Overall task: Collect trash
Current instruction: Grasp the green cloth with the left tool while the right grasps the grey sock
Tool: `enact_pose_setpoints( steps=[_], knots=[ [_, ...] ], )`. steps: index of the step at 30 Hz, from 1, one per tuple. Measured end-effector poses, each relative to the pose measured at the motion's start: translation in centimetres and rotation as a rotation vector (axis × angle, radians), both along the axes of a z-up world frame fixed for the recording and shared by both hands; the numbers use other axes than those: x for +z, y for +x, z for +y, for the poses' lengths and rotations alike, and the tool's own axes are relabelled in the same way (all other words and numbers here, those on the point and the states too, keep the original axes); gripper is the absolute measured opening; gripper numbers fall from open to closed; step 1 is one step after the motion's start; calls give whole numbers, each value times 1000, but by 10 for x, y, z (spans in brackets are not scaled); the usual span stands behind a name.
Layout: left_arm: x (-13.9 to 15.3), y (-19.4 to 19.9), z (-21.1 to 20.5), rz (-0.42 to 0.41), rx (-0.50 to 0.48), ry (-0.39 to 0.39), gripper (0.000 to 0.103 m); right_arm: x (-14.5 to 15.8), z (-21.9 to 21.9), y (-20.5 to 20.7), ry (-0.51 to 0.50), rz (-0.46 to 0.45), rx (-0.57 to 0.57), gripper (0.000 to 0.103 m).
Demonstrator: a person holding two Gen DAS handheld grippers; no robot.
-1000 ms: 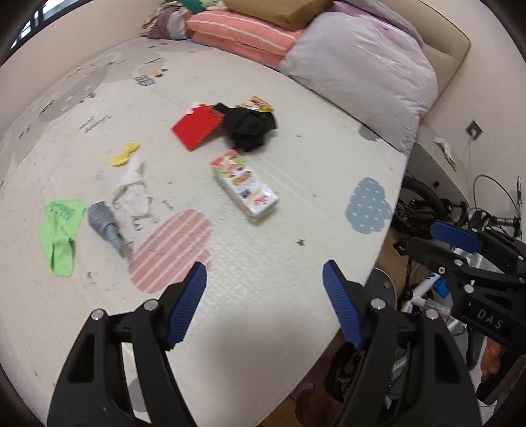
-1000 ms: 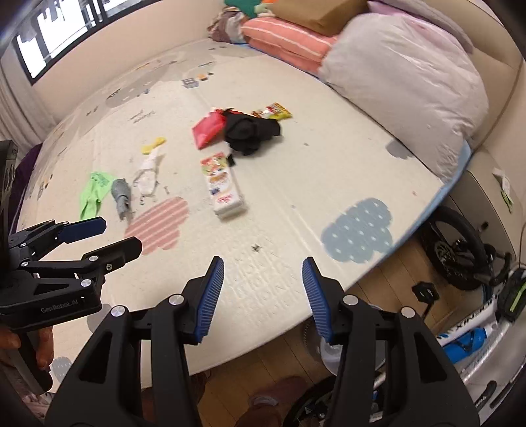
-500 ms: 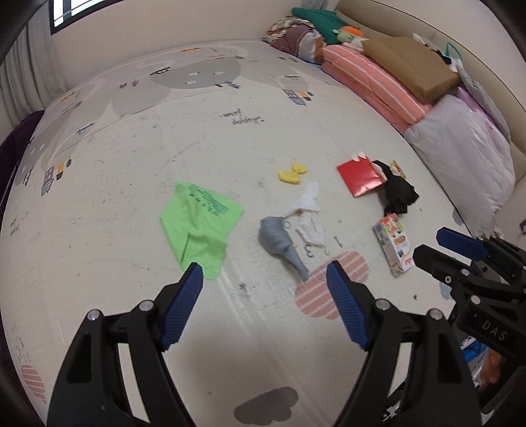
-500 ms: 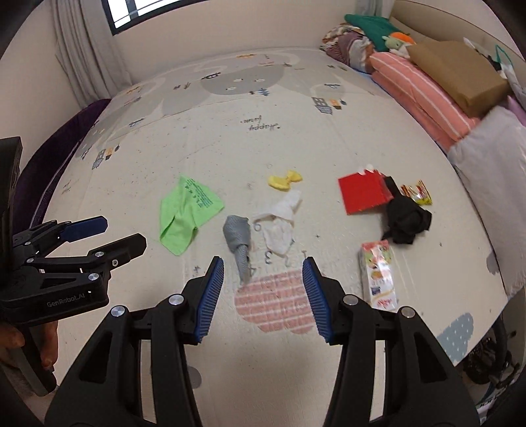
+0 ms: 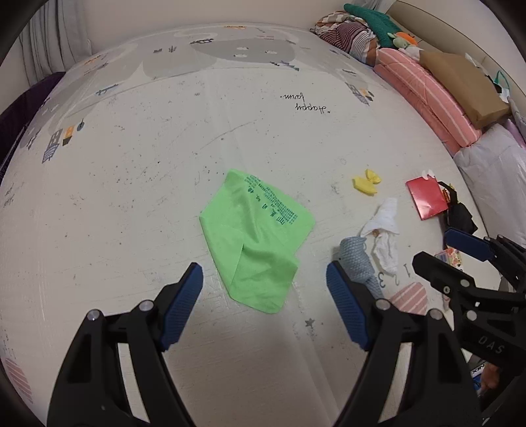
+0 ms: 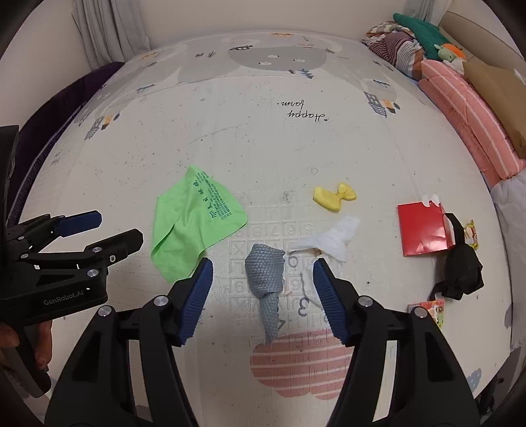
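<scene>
Litter lies scattered on a pale play mat (image 5: 131, 197) (image 6: 263, 147). A crumpled green cloth (image 5: 253, 239) (image 6: 194, 223) lies just ahead of my left gripper (image 5: 264, 279), which is open and holds nothing. My right gripper (image 6: 263, 272) hovers over a grey textured rag (image 6: 266, 276) (image 5: 356, 259); its jaws are opening and do not touch the rag. Beside the rag lies a white tissue (image 6: 335, 239) (image 5: 384, 230). Further right are a yellow wrapper (image 6: 333, 195) (image 5: 366, 182), a red packet (image 6: 422, 230) (image 5: 427, 197), a black cloth (image 6: 460, 269) (image 5: 460, 216) and a printed carton (image 6: 427, 310).
Folded pink striped bedding (image 5: 427, 95) (image 6: 470, 124), a brown pillow (image 5: 466, 85) and piled clothes (image 6: 397, 42) line the mat's right edge. A grey curtain (image 6: 108, 29) hangs at the back left. A dark purple cushion (image 6: 49, 108) borders the left side.
Both grippers have swung left across the mat, from its edge by the bicycle to above the green cloth and grey rag. The right jaws stand wider than before.
</scene>
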State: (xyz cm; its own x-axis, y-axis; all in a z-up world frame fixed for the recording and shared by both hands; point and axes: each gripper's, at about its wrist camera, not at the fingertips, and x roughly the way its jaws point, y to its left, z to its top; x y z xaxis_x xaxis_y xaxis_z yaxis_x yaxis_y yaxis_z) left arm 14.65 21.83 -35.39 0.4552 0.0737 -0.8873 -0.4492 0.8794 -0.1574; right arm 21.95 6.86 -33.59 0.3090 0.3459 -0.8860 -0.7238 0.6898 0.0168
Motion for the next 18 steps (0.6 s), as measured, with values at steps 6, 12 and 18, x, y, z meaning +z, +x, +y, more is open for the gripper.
enact_pose_setpoints(
  steps=[6, 12, 18],
  knots=[
    [-44, 17, 9, 41, 2, -13, 77, -43, 16, 15, -38, 32, 30, 61],
    [-78, 30, 18, 76, 23, -41, 77, -75, 21, 24, -67, 59, 22, 61],
    [-93, 38, 15, 95, 20, -12, 74, -97, 23, 24, -90, 86, 26, 61]
  ],
)
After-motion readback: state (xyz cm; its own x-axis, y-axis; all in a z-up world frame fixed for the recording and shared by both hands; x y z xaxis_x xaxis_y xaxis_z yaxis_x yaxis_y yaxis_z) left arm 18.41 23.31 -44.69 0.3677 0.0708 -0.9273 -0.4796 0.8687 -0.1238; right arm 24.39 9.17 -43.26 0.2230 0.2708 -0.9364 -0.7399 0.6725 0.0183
